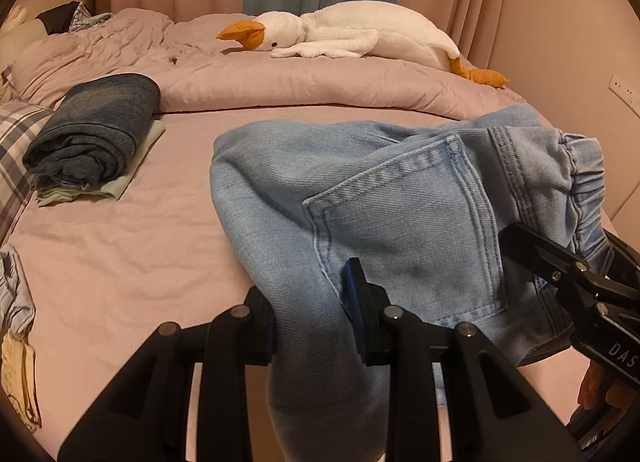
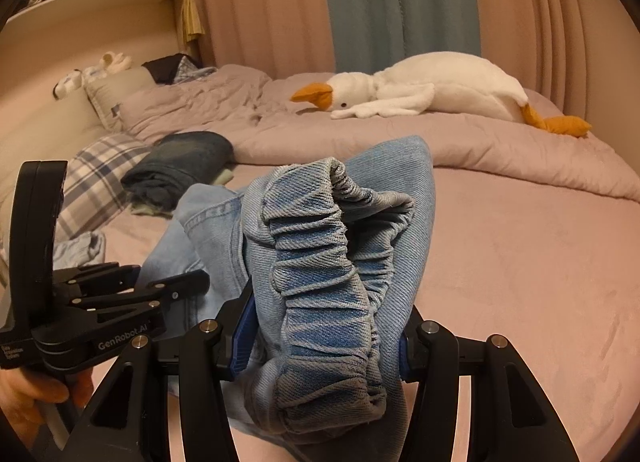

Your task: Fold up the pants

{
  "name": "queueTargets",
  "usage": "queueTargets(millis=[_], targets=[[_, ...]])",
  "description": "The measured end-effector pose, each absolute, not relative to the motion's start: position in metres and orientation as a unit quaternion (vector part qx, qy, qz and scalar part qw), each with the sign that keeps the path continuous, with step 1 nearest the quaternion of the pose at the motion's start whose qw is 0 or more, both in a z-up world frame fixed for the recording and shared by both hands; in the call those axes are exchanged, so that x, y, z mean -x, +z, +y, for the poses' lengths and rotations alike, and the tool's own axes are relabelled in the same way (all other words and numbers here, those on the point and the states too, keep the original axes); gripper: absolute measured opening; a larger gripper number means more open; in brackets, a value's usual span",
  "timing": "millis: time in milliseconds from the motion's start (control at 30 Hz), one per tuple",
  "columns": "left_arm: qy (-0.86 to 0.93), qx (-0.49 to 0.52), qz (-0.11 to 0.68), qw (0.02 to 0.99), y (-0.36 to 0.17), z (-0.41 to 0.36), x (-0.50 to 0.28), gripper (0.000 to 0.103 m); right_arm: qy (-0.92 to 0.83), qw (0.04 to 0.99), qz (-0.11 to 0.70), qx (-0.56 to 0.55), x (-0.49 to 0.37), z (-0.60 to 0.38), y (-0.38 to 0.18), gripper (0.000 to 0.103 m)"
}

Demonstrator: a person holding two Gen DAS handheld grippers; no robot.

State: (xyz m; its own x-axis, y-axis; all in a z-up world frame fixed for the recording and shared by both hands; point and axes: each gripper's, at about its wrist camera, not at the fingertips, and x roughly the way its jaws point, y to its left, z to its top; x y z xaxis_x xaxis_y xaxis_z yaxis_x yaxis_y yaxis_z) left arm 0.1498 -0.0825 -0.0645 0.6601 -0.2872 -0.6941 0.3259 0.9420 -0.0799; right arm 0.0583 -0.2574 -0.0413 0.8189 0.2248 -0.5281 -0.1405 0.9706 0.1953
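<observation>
- Two grippers, both clamped on the same pair of light blue jeans (image 1: 360, 202), nothing spread or idle.
- Left gripper (image 1: 316, 326): pinching a bunched fold of denim at bottom centre of the left view, just below the back pocket (image 1: 408, 230).
- Right gripper (image 2: 324, 346): pinching the gathered elastic waistband (image 2: 332, 262), a thick wad filling the gap at bottom centre of the right view.
- Jeans held up off the pink sheet (image 1: 120, 254), draped forward from both grips toward the middle of each frame, far edge hanging near the rumpled duvet (image 1: 280, 82).
- Key relation: waistband end sits to the right, in the right gripper; pocket area sits just left of it, in the left one. Long axis hard to call, since the legs drop out of view below the grippers.
- Grips close together, so next move probably needs them pulled apart sideways to stretch the waist flat before laying down.
- Further out: dark folded jeans (image 1: 96, 134) on a pale green garment at left, plush goose (image 1: 360, 34) at upper centre.
- Open sheet straight ahead looks like the landing spot.
</observation>
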Motion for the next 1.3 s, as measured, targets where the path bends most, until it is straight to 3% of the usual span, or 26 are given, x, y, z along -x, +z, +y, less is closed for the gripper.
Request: queueTargets(millis=[1300], targets=[[-0.154, -0.051, 0.422, 0.892, -0.122, -0.106, -0.230, 0.030, 0.079, 0.929, 0.350, -0.087, -0.144, -0.269, -0.091, 0.056]])
